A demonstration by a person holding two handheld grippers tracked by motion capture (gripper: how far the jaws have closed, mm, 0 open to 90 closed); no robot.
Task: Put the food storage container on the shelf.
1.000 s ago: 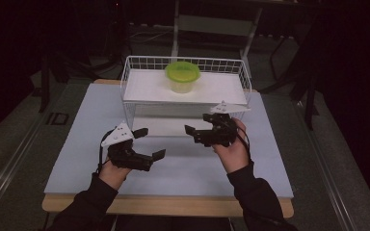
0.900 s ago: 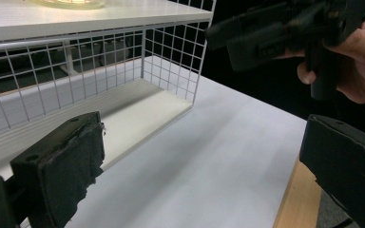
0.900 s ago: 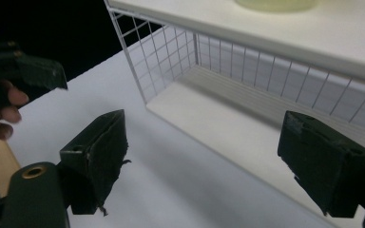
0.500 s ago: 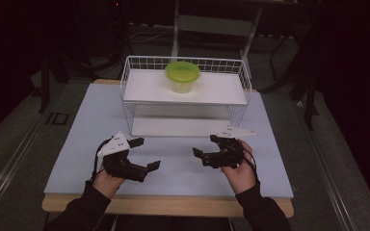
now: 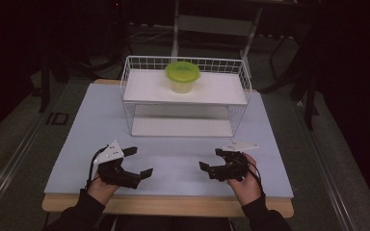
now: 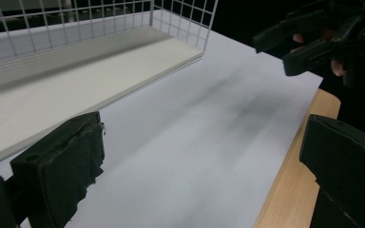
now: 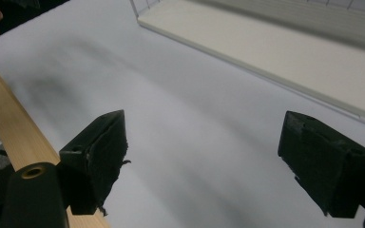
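Near table edge, inward-pointing left gripper (image 5: 138,162)

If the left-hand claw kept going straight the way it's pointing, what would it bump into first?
Probably the right gripper: the left gripper points across the bare white mat toward it, nothing between, though depth is uncertain.

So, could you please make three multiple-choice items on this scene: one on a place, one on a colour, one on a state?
1. Where does the container stand?
A. on the upper shelf of the wire rack
B. on the lower shelf
C. on the table mat

2. What colour is the container's lid?
A. red
B. green
C. blue

3. How stand the jaws of the left gripper and right gripper?
A. both open, holding nothing
B. both shut
C. one shut on the container

Key: 1 A, it sits on the top board; 2 B, the lid is bright green; 3 A, each gripper view shows a bare gap between its pads.
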